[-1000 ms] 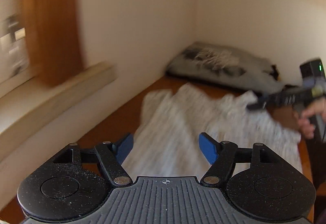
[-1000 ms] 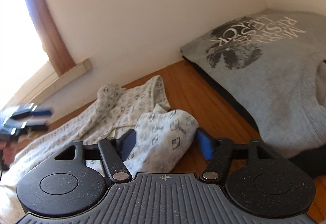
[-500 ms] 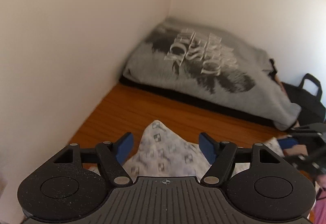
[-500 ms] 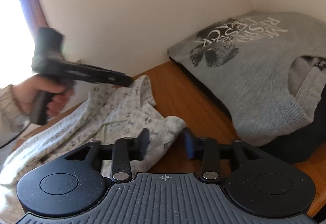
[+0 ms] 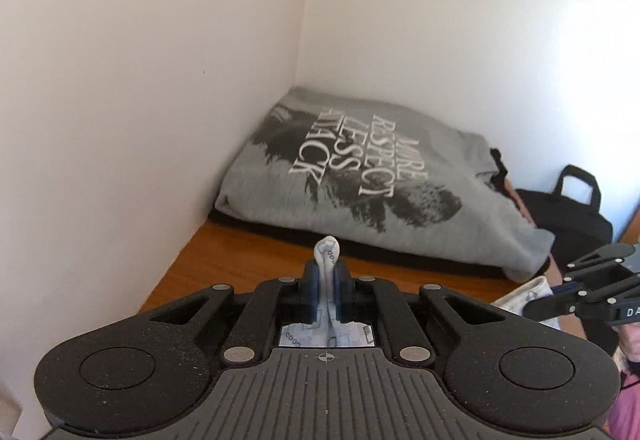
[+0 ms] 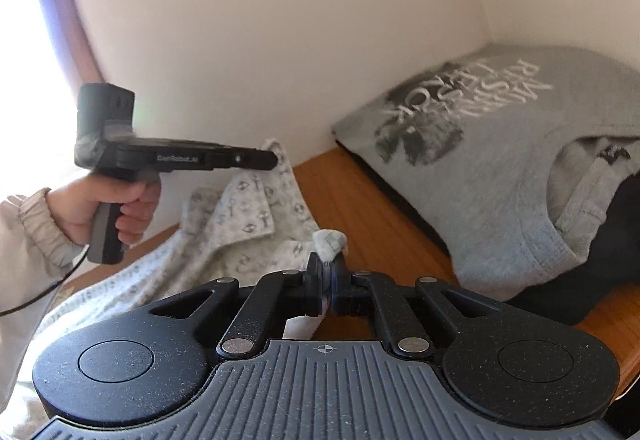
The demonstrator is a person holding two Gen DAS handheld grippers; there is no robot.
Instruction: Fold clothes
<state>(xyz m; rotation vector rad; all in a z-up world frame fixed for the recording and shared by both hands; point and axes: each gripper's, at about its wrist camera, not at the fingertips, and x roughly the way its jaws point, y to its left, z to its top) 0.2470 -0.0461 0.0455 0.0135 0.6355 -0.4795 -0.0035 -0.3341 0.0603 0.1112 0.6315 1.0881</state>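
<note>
Both jaws clamped on patterned garment (image 6: pixel 256 208)

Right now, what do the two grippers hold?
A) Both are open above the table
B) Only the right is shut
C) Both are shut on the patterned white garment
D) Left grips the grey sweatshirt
C: left gripper and right gripper each pinch a tuft of the patterned white garment.

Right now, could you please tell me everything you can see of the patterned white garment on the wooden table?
The patterned white garment is soft, thin-looking cloth, off-white with small grey geometric motifs. It lies crumpled on the wooden table, against the wall and apart from the grey sweatshirt. The left hand-held gripper and the right hand-held gripper are each shut on a pinched tip of it, a small tuft poking out past the fingers. Its near end is hidden by the gripper body.
</note>
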